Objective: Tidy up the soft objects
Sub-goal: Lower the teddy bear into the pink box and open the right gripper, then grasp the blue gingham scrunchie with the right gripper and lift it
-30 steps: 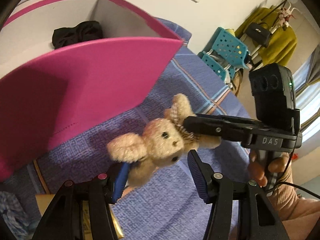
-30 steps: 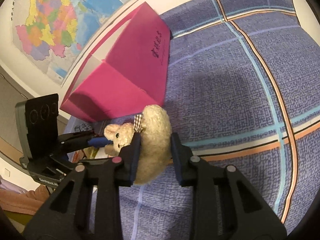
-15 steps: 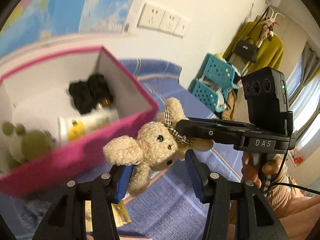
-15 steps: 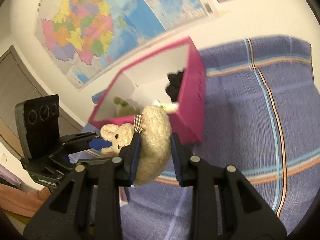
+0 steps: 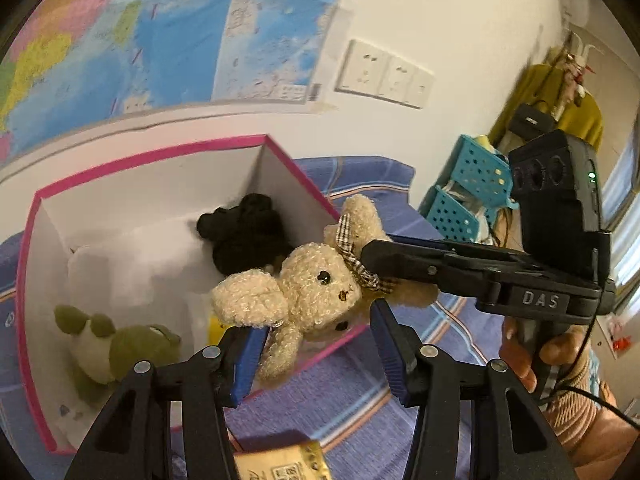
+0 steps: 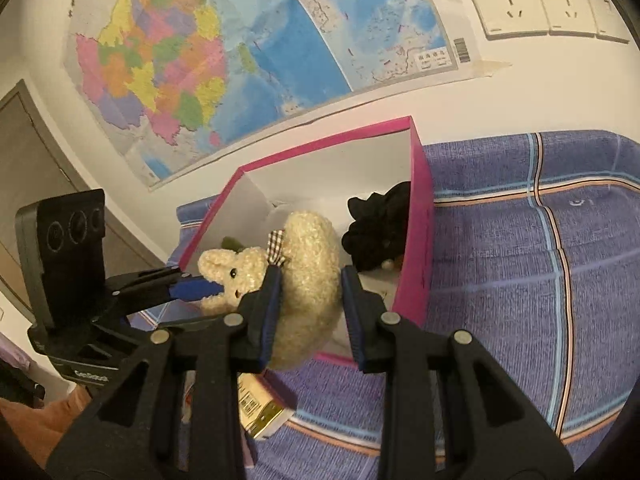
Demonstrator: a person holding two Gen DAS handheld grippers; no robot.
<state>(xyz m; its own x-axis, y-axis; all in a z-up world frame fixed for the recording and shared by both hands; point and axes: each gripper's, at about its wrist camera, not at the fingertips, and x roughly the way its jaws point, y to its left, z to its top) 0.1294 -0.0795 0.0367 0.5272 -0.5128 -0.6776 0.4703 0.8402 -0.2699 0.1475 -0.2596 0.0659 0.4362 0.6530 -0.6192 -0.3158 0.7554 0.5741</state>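
Rising over the rim of the pink box (image 5: 140,156), where a second ago only its outer wall was filling the left lens. Now looking down inside on a green plush toy (image 5: 116,344) at far left and a black soft bundle (image 5: 248,236) toward the right corner. Bracketing the head of the cream plush rabbit (image 5: 316,288) with the left tool (image 5: 316,344), having just been narrowing its jaws yet leaving them released, one pad brushing an ear and the other clear of the fur. Clenching the rabbit's body in the right tool (image 6: 308,304) and hanging it in the air above the box's near wall, well off the purple plaid bedspread (image 6: 520,280). Nearing the drop, by the look of it, with only the last reach over the opening and the letting go remaining.

Showing only in the left view the rabbit's face, the person's hand (image 5: 560,352) on the right handle and the blue baskets (image 5: 472,184) beyond. Showing only in the right view both pads sinking into the rabbit's back.
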